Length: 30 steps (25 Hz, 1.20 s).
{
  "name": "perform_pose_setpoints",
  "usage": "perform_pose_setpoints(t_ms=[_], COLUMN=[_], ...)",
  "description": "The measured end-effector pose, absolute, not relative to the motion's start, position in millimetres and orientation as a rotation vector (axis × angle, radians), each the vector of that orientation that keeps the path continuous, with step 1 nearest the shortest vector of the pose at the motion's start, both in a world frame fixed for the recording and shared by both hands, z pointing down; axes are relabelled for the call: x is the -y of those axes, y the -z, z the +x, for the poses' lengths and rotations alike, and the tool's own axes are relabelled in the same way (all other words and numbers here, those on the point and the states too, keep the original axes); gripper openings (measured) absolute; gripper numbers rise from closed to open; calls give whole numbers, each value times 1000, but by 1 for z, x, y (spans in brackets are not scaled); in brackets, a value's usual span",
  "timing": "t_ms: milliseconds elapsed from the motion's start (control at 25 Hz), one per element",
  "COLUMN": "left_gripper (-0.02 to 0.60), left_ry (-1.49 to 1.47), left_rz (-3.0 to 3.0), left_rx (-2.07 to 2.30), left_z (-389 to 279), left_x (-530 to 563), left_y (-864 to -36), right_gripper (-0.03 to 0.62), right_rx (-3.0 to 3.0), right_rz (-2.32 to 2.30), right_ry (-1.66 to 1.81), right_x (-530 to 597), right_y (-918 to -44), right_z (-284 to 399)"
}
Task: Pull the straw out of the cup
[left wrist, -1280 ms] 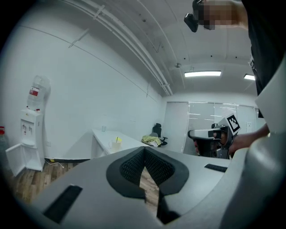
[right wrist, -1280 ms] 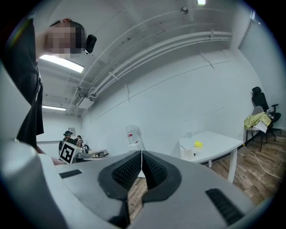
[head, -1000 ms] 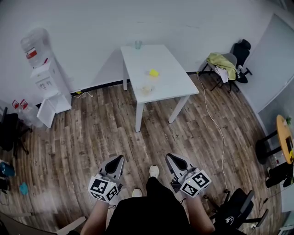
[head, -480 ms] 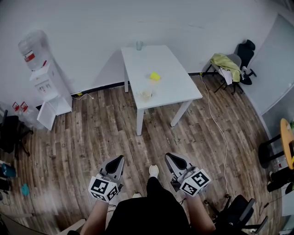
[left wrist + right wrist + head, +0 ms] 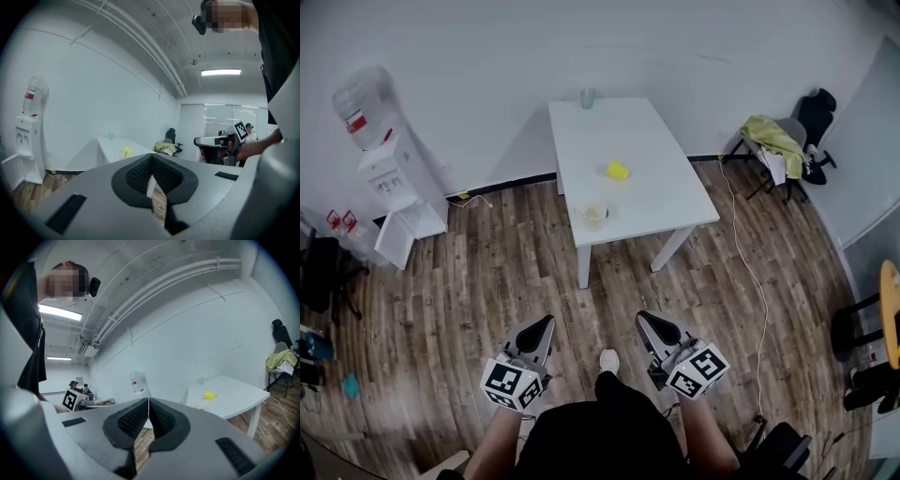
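The person stands on the wood floor (image 5: 497,272), well back from the white table (image 5: 661,202), which lies straight ahead at 12 o'clock against the far wall. The cup (image 5: 595,214) sits on that table close to its near edge, toward the left corner. It is small and pale from here, and the straw cannot be made out at this range. A yellow object (image 5: 618,171) lies on the tabletop just beyond the cup, around 1 o'clock from it, and a clear glass (image 5: 587,97) stands at the far edge by the wall.

Both tools are held low in front of the person's body, nowhere near the table. The left gripper (image 5: 542,325) has its jaws pressed together at the tips with nothing between them — only floor shows through the slit behind. The right gripper (image 5: 649,322) is the same: jaws together, empty.

A water dispenser (image 5: 380,155) stands at 10 o'clock by the wall. At 2 o'clock an office chair (image 5: 806,127) has a yellow-green cloth (image 5: 773,136) draped next to it, and a pale cable (image 5: 742,248) trails across the floor on that side.
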<state>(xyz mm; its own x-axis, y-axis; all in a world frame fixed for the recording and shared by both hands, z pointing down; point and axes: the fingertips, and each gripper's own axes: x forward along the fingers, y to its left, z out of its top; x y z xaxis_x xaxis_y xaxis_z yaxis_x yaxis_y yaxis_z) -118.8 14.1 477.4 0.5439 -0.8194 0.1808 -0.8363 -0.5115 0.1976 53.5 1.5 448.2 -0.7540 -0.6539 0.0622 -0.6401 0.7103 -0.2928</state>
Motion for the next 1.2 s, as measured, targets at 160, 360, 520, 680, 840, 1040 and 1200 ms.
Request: perform_pose_setpoints(t_ms=[160,360,520,680,840,1040,1200], left_gripper=[14,14,14,14,14,14,14], left_ry=[-106,-123,-128,-148,-161,-169,-202], left_rz=[2507,2488,2476,2456,2424,2393,2357], left_rx=[1411,1449,1473,1505,1546,1577,1625], left_z=[-105,-87,-69,-57,-53,-50,-54], left_x=[18,56,81,100,113,125,137], left_y=[-477,-478,-478,-482,-489,-496,-508], right_gripper=[23,23,23,21,23,23,21], right_rx=[-2878,-2903,-2912,-2923,-2932,-2939,-2938], right_rz=[-1045,-1003,-968,-931,-902,-884,-875], right_ry=[468,464,479,492,492,496,502], right_x=[35,76,102,124,143,157,163], right_y=[-449,-451,-455,-460,-463,-465,-466], right_z=[65,80,95,107,112,118,118])
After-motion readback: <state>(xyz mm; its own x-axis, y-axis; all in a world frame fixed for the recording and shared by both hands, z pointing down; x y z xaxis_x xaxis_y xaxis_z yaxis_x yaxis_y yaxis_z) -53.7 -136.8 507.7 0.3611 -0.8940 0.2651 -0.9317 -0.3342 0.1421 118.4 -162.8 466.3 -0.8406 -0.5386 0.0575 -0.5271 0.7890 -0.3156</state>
